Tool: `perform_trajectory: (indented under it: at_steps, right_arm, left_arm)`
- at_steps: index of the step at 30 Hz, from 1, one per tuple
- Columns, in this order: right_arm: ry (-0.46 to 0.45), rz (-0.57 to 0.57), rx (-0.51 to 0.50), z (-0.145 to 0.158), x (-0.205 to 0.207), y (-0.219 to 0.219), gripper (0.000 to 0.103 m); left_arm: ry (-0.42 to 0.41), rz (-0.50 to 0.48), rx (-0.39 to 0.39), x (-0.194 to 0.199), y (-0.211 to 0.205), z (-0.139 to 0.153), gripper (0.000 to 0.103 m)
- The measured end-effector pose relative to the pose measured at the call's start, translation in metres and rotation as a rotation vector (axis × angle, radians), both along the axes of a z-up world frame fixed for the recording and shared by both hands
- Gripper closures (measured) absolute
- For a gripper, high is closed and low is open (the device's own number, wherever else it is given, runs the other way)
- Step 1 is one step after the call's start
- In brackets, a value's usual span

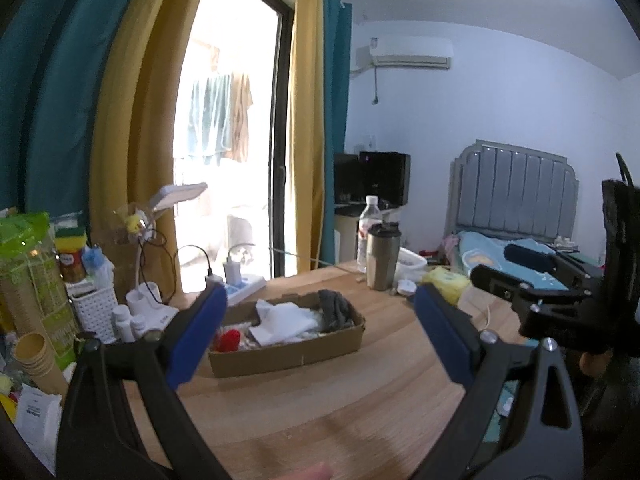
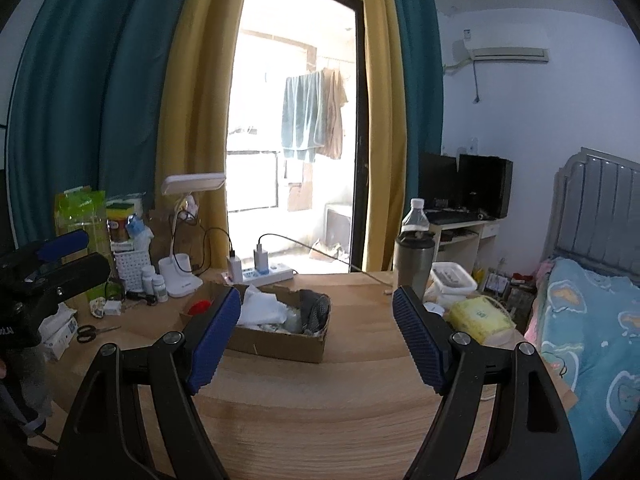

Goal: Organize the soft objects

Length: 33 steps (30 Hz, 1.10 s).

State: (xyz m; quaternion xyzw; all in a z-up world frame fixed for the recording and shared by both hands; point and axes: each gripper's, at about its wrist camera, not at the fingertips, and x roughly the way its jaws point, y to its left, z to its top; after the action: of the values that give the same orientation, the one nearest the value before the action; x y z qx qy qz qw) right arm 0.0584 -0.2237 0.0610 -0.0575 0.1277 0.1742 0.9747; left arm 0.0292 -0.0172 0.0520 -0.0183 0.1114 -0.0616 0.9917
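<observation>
A shallow cardboard box [image 1: 288,354] [image 2: 280,346] sits in the middle of the wooden desk [image 1: 340,412] [image 2: 320,412]. In it lie a white cloth [image 1: 286,318] [image 2: 260,306], a dark grey knitted piece [image 1: 336,308] [image 2: 314,310] and a red soft thing [image 1: 228,339] [image 2: 199,306]. My left gripper [image 1: 320,332] hovers in front of the box, open and empty. My right gripper [image 2: 316,338] is also open and empty, raised over the desk on the near side of the box. It shows at the right edge of the left wrist view, and the left gripper at the left edge of the right wrist view.
A steel tumbler [image 1: 382,256] [image 2: 414,262], a water bottle [image 1: 368,224] [image 2: 416,214], a yellow tissue pack [image 1: 448,280] [image 2: 478,314] and a white tub [image 2: 452,278] stand at the back right. Desk lamp [image 2: 180,268], power strip [image 2: 264,272], scissors [image 2: 94,332], paper cups [image 1: 38,360] crowd the left. A bed [image 2: 592,320] lies right.
</observation>
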Motion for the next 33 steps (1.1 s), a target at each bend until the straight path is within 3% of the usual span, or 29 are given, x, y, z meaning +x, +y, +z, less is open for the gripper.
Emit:
perform_trajectory:
  at_steps: [7, 33]
  right_arm:
    - [-0.016, -0.006, 0.003, 0.006, -0.011, -0.002, 0.022]
    - [-0.003, -0.006, 0.022, 0.004, -0.013, -0.004, 0.021]
  left_arm:
    - [-0.033, 0.069, 0.044, -0.013, -0.007, 0.012, 0.007]
    - [-0.035, 0.04, 0.044, -0.018, -0.012, 0.014, 0.007]
